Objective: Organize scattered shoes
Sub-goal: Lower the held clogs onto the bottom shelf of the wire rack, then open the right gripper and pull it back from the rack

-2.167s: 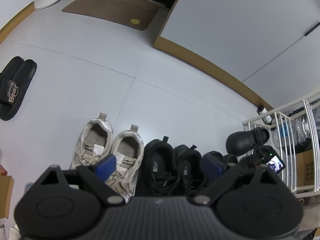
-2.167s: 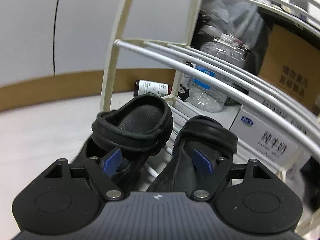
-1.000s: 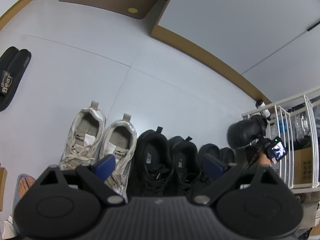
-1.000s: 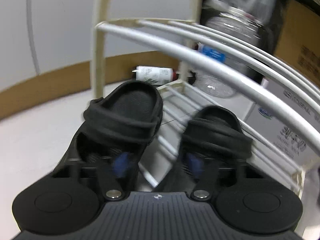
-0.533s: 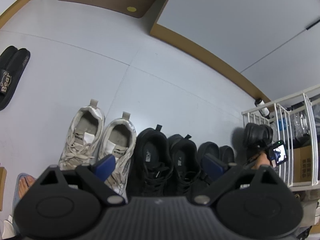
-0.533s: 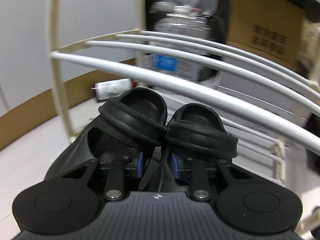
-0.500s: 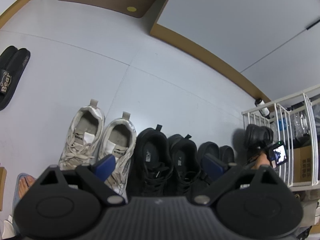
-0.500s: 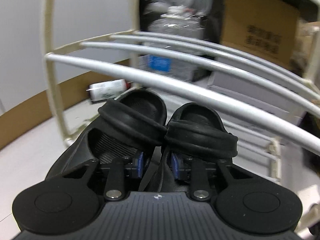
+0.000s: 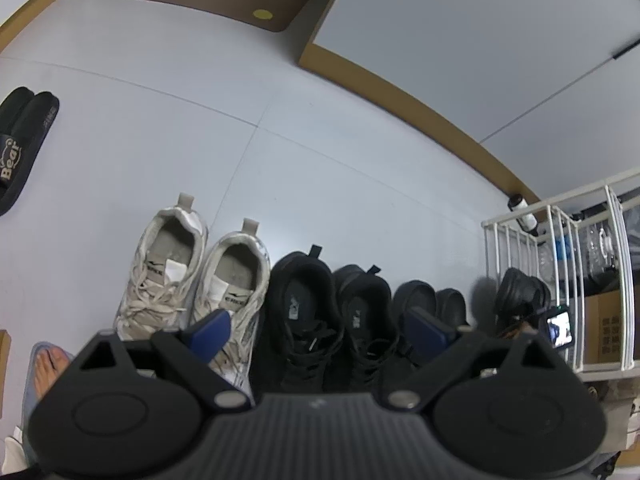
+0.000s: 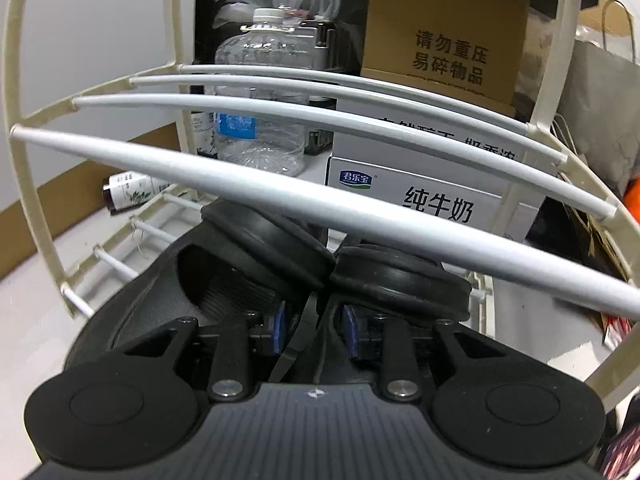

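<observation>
**Inspector:** Report your jaws first.

**Gripper:** My right gripper (image 10: 310, 330) stands narrow, clamped on the pair of black clogs (image 10: 280, 264). The blue pads (image 10: 277, 328) press the two inner walls together, so both shoes hang from one grip. The jaws have just been closing and opening slightly, with the clogs between them throughout. My left gripper (image 9: 316, 330) stands wide and holds nothing.

**Inspector:** Where does the pair lie from the jaws?

**Gripper:** Straight ahead of them. The long axis of each clog runs along my fingers, heels at the pads, toes pointing away into the white shoe rack (image 10: 256, 184). The toes sit under the front rail of the upper tier and above the thin rods of the lower tier.

**Inspector:** What does the coming move turn on?

**Gripper:** In my judgement, on that gap. The pair must go forward and down, toes first, without riding up against the rail. I cannot tell whether the soles already touch the rods.

**Inspector:** Which hand is nearer?

**Gripper:** The right, at the rack itself. The left hangs well apart over the floor row: white sneakers (image 9: 192, 276), black sneakers (image 9: 332, 308), then another black pair (image 9: 430, 300) beside them. Black slides (image 9: 24, 148) lie alone, far to the left.

**Inspector:** Beyond the rack?

**Gripper:** A water jug (image 10: 260, 92), a milk carton box (image 10: 420, 196) and a brown cardboard box (image 10: 444, 36).
</observation>
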### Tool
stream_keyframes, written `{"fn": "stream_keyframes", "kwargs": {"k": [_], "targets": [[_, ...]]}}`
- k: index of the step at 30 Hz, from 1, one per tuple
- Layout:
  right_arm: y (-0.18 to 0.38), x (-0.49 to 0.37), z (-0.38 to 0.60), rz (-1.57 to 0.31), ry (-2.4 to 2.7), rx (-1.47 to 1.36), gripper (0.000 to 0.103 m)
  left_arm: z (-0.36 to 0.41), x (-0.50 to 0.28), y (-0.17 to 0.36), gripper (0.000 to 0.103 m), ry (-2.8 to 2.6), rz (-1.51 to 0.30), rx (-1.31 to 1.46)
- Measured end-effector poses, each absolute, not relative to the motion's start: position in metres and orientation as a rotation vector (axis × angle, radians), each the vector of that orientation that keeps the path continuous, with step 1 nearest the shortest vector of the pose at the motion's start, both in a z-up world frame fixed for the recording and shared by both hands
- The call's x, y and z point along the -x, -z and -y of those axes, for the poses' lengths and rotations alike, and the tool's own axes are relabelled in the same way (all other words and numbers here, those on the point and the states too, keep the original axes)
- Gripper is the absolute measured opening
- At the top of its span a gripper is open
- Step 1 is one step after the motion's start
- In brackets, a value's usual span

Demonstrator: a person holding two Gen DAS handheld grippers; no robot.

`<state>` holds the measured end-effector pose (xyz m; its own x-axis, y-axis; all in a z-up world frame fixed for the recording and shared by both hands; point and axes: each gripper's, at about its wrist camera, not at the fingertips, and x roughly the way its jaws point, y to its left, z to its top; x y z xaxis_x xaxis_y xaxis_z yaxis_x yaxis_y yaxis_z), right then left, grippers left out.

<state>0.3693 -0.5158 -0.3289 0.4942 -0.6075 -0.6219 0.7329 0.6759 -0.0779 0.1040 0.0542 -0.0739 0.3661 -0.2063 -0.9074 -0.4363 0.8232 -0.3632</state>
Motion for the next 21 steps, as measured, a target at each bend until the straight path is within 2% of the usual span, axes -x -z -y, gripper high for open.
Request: {"fn": "stream_keyframes", "kwargs": {"k": [12, 14, 19, 21], "targets": [[0.325, -0.357, 0.523, -0.682, 0.816, -0.16, 0.032, -0.052, -0.102, 0.074, 0.096, -0.148, -1.211, 0.636], [0.324, -0.361, 0.52, -0.684, 0.833, -0.158, 0.035, -0.051, -0.102, 0.075, 0.096, -0.151, -1.216, 0.634], [0.32, -0.358, 0.522, -0.678, 0.783, -0.173, 0.051, -0.051, -0.103, 0.076, 0.096, -0.153, -1.217, 0.636], [0.319, -0.354, 0.522, -0.674, 0.746, -0.162, 0.054, -0.05, -0.103, 0.075, 0.096, -0.15, -1.216, 0.637]]}}
